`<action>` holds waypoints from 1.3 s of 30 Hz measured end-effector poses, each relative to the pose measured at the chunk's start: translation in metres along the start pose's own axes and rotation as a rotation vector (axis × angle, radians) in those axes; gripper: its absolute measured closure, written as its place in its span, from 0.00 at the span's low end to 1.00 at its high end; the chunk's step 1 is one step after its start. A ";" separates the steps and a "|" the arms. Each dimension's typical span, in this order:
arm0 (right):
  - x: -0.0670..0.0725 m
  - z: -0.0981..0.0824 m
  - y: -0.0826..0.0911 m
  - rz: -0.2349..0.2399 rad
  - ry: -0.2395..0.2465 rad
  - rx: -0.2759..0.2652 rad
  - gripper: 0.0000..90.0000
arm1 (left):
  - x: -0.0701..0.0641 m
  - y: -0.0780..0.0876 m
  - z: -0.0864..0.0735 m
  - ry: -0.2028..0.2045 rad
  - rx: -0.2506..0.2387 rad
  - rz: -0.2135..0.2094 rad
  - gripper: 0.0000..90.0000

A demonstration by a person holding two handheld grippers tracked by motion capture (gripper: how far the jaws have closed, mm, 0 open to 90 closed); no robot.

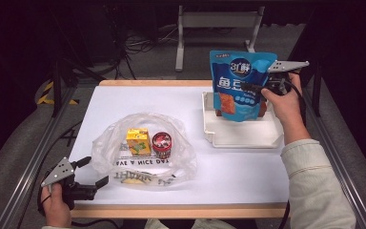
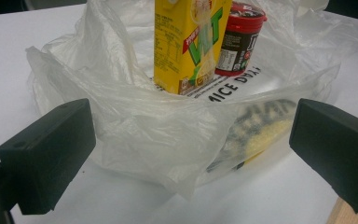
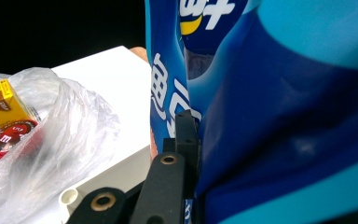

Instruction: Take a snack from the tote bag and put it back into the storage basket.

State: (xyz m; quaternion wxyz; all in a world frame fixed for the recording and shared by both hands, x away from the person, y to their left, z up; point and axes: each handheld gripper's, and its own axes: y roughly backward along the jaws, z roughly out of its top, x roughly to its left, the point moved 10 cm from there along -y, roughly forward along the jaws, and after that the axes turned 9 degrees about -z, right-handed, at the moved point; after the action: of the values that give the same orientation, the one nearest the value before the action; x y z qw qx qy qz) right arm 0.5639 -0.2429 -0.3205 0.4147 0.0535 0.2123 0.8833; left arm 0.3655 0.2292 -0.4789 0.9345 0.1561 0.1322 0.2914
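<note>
Left hand-held gripper (image 1: 91,171): jaws spread wide, nothing between the pads, parked at the near-left corner of the bench (image 1: 228,171), just short of the clear plastic bag (image 1: 143,125). From its own view the bag's near rim sits between the jaws but isn't touched.

Bag: thin film, floppy, slumped open. It won't hold its mouth open unaided, so I'd pinch the rim there. Inside stand a yellow juice carton (image 1: 138,141) and a red-lidded cup (image 1: 162,144), touching side by side; a flat yellow packet (image 2: 261,130) lies under the film at the near edge.

White tray (image 1: 243,138): right of the bag, well apart.

Blue snack pouch (image 1: 240,83): held upright over the tray, bottom edge at or just above the tray floor; can't tell if it touches. Looks light, a glossy laminate, so probably slippery. The body is soft and will crumple and swing; the side seam is the stiffest part.

Right hand-held gripper (image 1: 252,88): clamped on the pouch's right edge, mid-height. The grip is off-centre, so I'd expect the pouch to pivot; a hold higher up, near the top seal, should hang straighter.
</note>
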 end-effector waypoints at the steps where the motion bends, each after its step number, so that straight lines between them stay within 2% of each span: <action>1: 0.000 -0.001 -0.001 0.000 0.002 0.006 0.97 | 0.000 0.000 0.000 -0.001 0.000 0.000 0.01; 13: 0.003 -0.005 -0.004 0.022 -0.007 0.003 0.97 | 0.000 0.000 0.000 -0.002 -0.001 0.001 0.01; 23: 0.005 -0.018 -0.013 0.039 -0.007 0.028 0.96 | 0.000 0.000 0.000 0.004 -0.001 0.000 0.01; 39: 0.009 -0.029 -0.026 0.059 -0.013 0.047 0.96 | 0.000 0.000 -0.001 0.003 0.001 0.000 0.01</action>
State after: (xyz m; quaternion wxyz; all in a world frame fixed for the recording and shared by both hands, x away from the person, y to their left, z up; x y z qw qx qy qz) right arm 0.5681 -0.2309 -0.3581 0.3884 0.0749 0.2287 0.8895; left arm 0.3653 0.2292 -0.4795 0.9343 0.1560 0.1339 0.2914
